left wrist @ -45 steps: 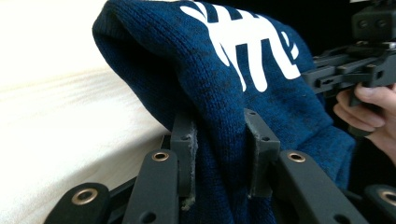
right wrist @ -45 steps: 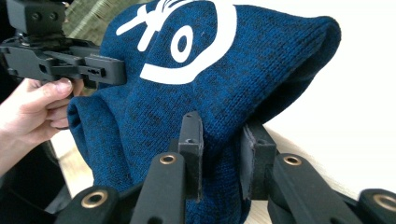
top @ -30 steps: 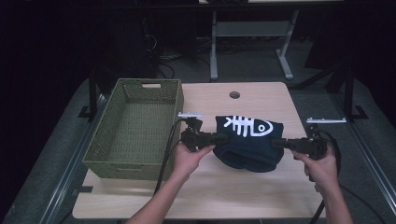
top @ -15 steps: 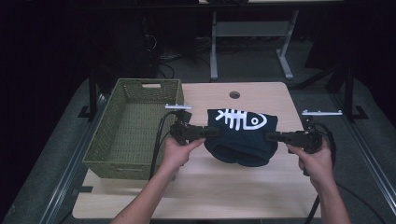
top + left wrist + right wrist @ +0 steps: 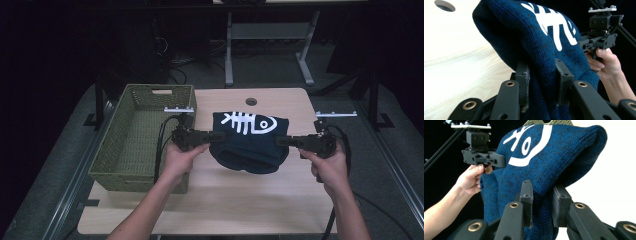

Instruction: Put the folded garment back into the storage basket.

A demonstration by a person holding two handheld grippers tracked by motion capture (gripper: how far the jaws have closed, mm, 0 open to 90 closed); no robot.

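1. Dark blue knit, the sweater (image 5: 248, 142) with a white fish skeleton hangs folded between the two grippers, lifted off the counter (image 5: 220, 195) just right of the basket (image 5: 135, 140).
2. The left gripper (image 5: 204, 136) has its jaws clenched on one folded edge, the right gripper (image 5: 282, 141) on the other.
3. The middle sags; it could unfold or drag on the basket rim if the hands drift apart unevenly.
4. A thick knit may creep out of either grip.
5. The counter is pale wood with a round hole beyond the sweater; the room behind the basket is dark, with metal legs and cables.
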